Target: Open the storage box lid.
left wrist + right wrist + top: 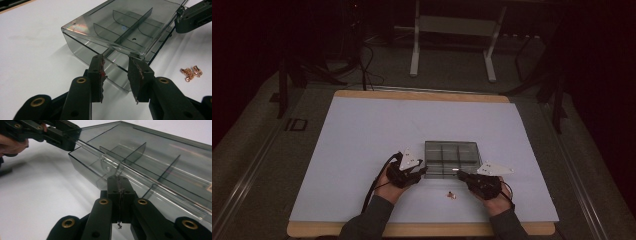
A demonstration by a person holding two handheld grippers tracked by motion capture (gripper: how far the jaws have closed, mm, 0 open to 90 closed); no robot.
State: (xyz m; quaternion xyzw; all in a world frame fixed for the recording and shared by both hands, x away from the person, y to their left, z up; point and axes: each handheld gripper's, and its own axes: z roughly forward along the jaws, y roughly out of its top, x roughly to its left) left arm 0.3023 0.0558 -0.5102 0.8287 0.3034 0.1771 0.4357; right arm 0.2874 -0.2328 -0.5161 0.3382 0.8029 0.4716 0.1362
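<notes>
A smoky clear box [451, 159] with inner dividers and a clear lid [130, 23] rests on the white mat. My left gripper [419, 172] is at its near left corner. In the left gripper view the jaws [116, 72] stand open, with the box's front wall just beyond their tips and nothing pressed between them. My right gripper [459, 173] is at the near right side of the box. Its jaws [120, 180] are pressed flat together, tips right under the lid's small front tab [110, 168]. The lid's front edge looks slightly lifted.
A small gold chain [452, 195] lies on the white mat [362, 140] between my hands, near the front edge; it also appears in the left gripper view [191, 73]. A white table frame [452, 35] stands on the floor beyond the table.
</notes>
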